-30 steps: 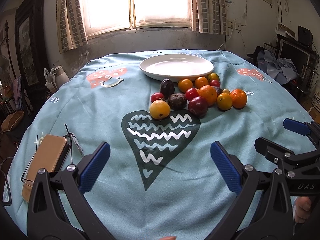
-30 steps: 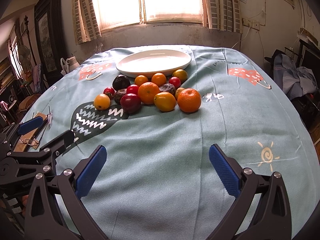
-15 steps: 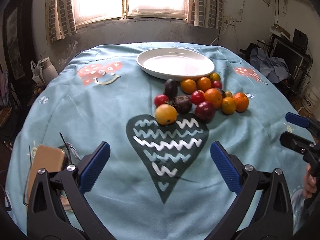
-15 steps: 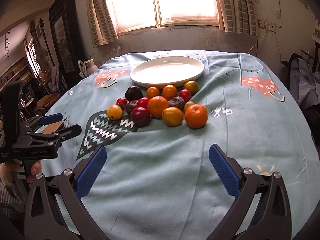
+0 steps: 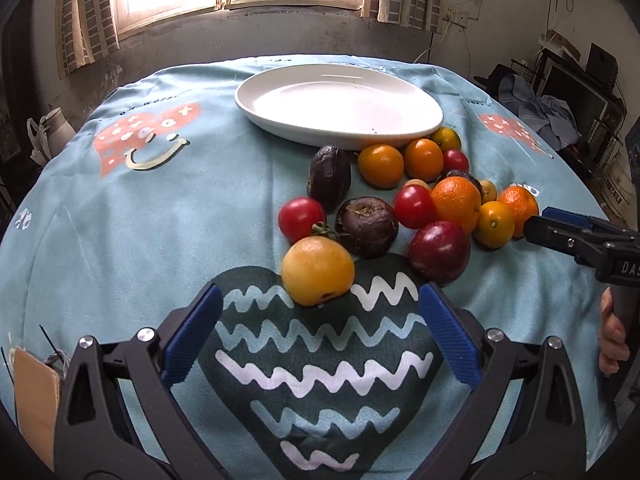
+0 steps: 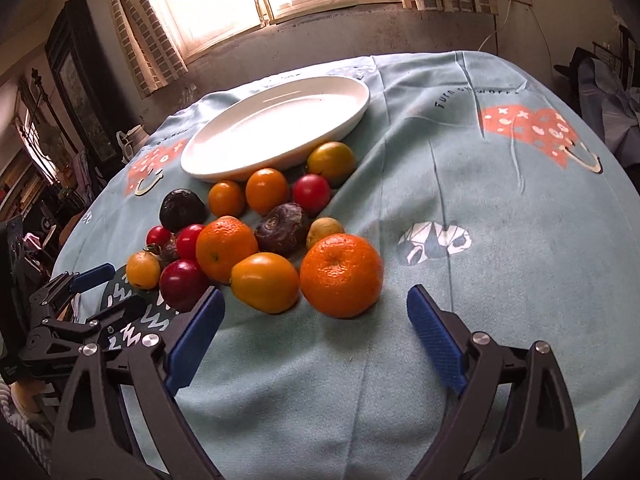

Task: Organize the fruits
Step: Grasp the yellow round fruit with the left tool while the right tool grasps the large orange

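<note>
My left gripper [image 5: 320, 334] gapes just short of the yellow fruit [image 5: 318, 271]; my right gripper [image 6: 316, 336], equally unclenched, faces the mandarin [image 6: 341, 275].

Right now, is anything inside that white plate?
The white plate holds no fruit, only a few tiny dark specks. Every fruit lies on the tablecloth beside it. What lies under it is hidden.

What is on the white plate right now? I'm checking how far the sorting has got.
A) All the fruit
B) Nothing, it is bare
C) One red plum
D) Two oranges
B: the white plate shows only its bare surface in both wrist views, while all the fruit, such as the big orange, lies on the blue tablecloth in front of it.
</note>
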The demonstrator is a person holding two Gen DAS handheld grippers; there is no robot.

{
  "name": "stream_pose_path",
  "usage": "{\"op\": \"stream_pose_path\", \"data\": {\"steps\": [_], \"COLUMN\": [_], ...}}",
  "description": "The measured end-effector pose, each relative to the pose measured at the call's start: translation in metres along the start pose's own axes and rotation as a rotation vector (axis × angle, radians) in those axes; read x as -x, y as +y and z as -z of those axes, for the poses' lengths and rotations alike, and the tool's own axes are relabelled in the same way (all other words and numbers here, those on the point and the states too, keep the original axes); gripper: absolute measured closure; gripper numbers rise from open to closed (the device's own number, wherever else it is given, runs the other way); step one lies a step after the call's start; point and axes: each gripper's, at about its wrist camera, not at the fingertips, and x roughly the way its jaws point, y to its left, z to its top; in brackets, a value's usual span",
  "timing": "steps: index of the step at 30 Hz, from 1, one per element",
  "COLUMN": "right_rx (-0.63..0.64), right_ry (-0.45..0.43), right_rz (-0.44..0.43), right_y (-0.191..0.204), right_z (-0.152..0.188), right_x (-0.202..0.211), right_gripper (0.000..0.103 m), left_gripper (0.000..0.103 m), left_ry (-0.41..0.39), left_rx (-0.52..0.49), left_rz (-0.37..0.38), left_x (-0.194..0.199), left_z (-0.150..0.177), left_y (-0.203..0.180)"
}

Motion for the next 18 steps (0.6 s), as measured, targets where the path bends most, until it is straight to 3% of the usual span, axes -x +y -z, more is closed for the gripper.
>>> {"op": "stream_pose_path", "data": {"steps": [2,6,11,14,18], "right_rx": [-0.004,0.005,0.005,0.007,0.012], "right_ry": [0.017,0.024,0.023,0.019,0.018], "right_rz": [-0.002,0.001,-0.022,-0.026,-0.028], "right_y": [-0.002,-0.001,-0.002,-0.002,-0.004], "right_z": [0.001,0.002,0.001,0.001,0.001], "right_x": [-0.005,-0.007,-0.006,-0.005,-0.003], "right_gripper": [0.016,0.023,0.030,0.036,0.042], "left_gripper": [0.011,0.049,0.051,0.063,0.064], "left_ry": [0.008,0.044,0.034,0.029,0.028], "left_rx": [-0.001,-0.013,-0.008,0.005,0.016], "left_rz": [0.017,0.046,0.069,0.070,0.083], "left_x": [-0.005,-0.020,-0.020,-0.019,-0.019], "left_z": [-0.003,-0.004,-0.005,-0.006,-0.006], "left_y": [0.000,-0.002,-0.001,0.003,0.005]}}
